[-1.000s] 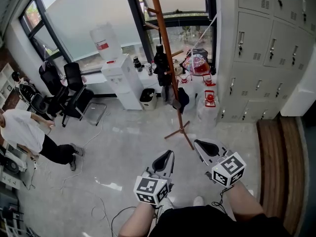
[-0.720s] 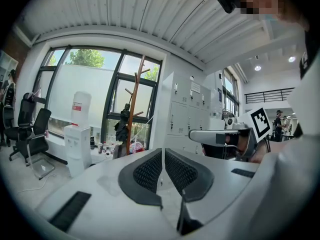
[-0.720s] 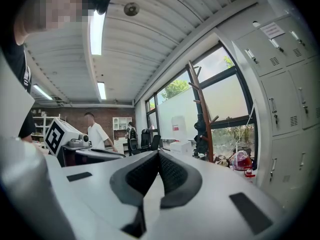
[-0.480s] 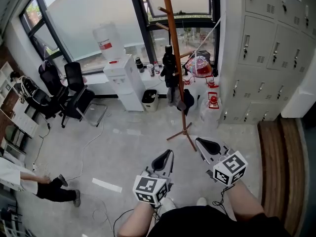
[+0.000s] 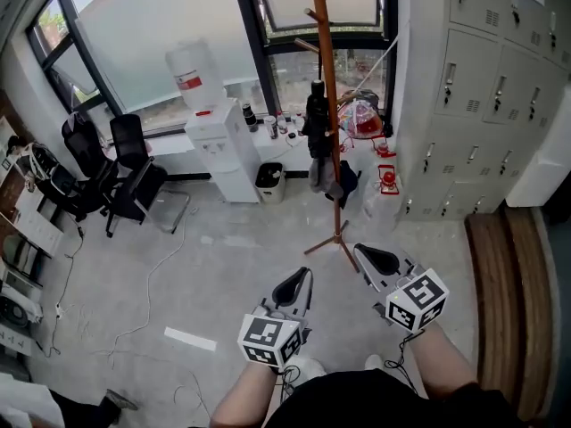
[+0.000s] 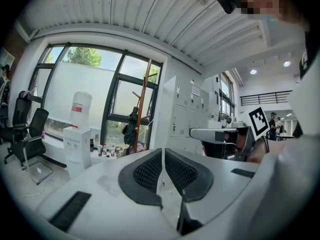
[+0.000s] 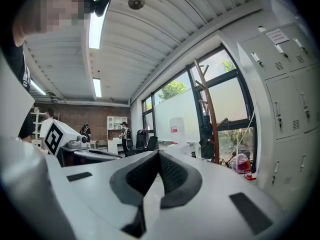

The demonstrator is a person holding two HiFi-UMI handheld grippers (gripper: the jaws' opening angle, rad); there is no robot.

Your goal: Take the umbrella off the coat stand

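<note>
While the umbrella (image 5: pixel 317 121) hangs dark and folded against the pole of the coat stand (image 5: pixel 327 52), both claws sit low in the head view, well apart from it. The left claw (image 5: pixel 302 281) has its jaws pressed together with nothing between them. The right claw (image 5: pixel 364 255) is likewise closed and empty, and both point toward the stand. The stand's splayed feet rest on the grey floor (image 5: pixel 223 257) just ahead of the right claw. Open floor lies between the claws and the stand and widens to the left, bounded by a water dispenser (image 5: pixel 216 145) and a small bin (image 5: pixel 268 178) below the window. Grey lockers (image 5: pixel 482 96) stand close on the stand's right, leaving a narrower gap there.
</note>
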